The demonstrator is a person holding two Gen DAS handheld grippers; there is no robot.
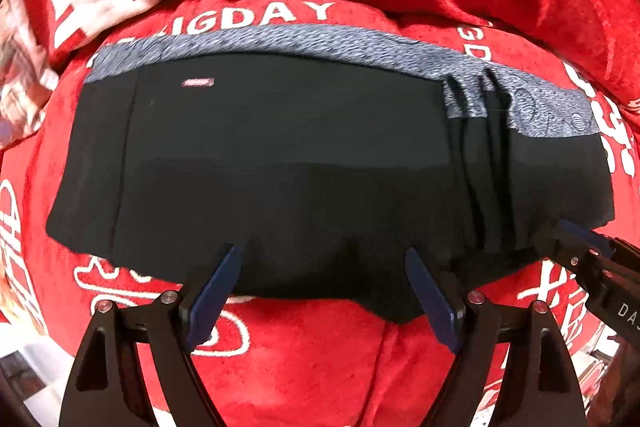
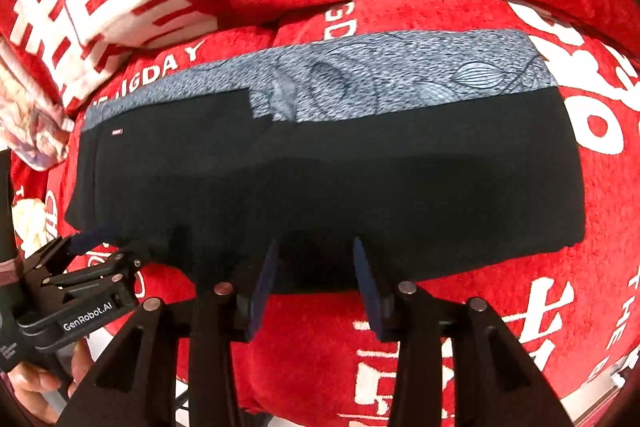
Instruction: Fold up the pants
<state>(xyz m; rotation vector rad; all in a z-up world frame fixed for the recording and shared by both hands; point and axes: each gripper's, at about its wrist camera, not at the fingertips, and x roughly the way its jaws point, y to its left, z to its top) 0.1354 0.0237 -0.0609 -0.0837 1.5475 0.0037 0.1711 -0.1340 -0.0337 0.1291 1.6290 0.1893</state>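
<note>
Black pants (image 1: 280, 155) lie sideways just past both open, empty grippers, left (image 1: 324, 291) and right (image 2: 316, 279), equally near.

My pants (image 2: 328, 179) black, grey heathered band with leaf-line print. Cover (image 2: 304, 355) beneath red, white lettering. My finger pads (image 1: 214, 291) dark blue.
</note>
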